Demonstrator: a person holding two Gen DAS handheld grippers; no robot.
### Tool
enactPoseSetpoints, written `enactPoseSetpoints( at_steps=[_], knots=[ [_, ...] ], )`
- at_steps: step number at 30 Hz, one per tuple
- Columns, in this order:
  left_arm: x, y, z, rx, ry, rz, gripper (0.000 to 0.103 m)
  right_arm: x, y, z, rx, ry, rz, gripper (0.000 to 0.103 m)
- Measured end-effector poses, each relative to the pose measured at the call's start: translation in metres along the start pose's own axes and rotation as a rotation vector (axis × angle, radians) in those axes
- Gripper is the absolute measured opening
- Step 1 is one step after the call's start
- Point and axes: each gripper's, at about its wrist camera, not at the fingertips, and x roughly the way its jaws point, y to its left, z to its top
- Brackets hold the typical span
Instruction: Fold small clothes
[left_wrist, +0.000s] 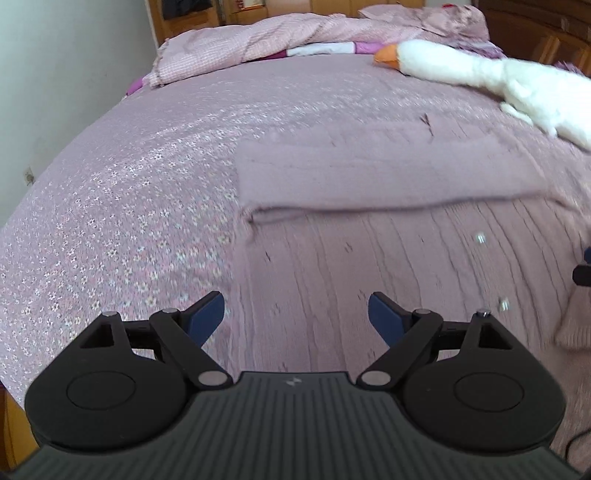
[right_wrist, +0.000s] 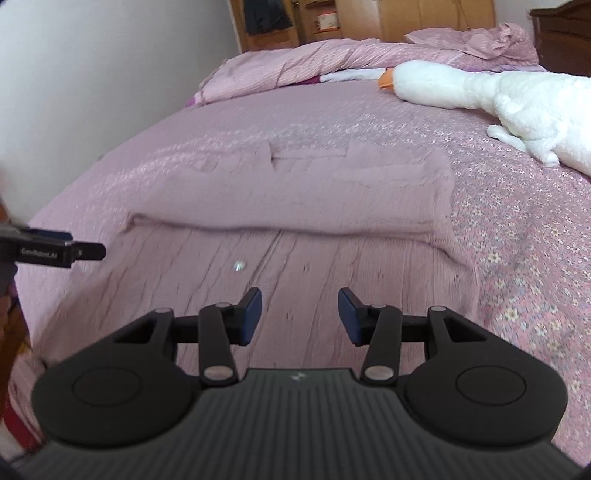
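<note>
A dusty-pink ribbed knit garment (left_wrist: 388, 251) lies flat on the bed, with both sleeves folded across its upper body as a band (left_wrist: 369, 177). It also shows in the right wrist view (right_wrist: 295, 258), sleeve band (right_wrist: 295, 199) across it. My left gripper (left_wrist: 296, 314) is open and empty above the garment's lower left part. My right gripper (right_wrist: 300, 314) is open and empty above the garment's lower middle. The left gripper's finger tip (right_wrist: 85, 252) shows at the left edge of the right wrist view.
The bed has a pink flowered cover (left_wrist: 129, 221). A white plush goose (left_wrist: 498, 81) lies at the far right, also in the right wrist view (right_wrist: 517, 99). A rumpled pink quilt (left_wrist: 295, 37) is piled at the head. A white wall (left_wrist: 55, 92) runs along the left.
</note>
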Motion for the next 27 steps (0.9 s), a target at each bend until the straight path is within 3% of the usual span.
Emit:
enactPoseSetpoints(
  at_steps=[5, 7, 15, 17, 19, 27],
  knots=[
    [-0.015, -0.006, -0.021, 0.03, -0.008, -0.03, 0.09, -0.012, 0.014, -0.015, -0.094, 0.035, 0.001, 0.05],
    [-0.02, -0.008, -0.029, 0.027, -0.016, -0.034, 0.09, -0.016, 0.023, -0.022, -0.15, 0.053, -0.003, 0.063],
    [-0.026, -0.014, -0.051, 0.002, -0.012, -0.041, 0.09, 0.004, 0.054, -0.054, -0.31, 0.145, -0.139, 0.062],
    [-0.027, -0.015, -0.056, 0.002, -0.001, -0.044, 0.09, 0.01, 0.057, -0.061, -0.318, 0.153, -0.187, 0.055],
    [-0.029, -0.017, -0.06, 0.009, -0.001, -0.049, 0.09, 0.007, 0.059, -0.061, -0.317, 0.138, -0.234, 0.018],
    [-0.037, -0.02, -0.069, 0.033, -0.007, -0.062, 0.09, -0.06, 0.04, -0.051, -0.135, -0.007, -0.323, 0.013]
  ],
)
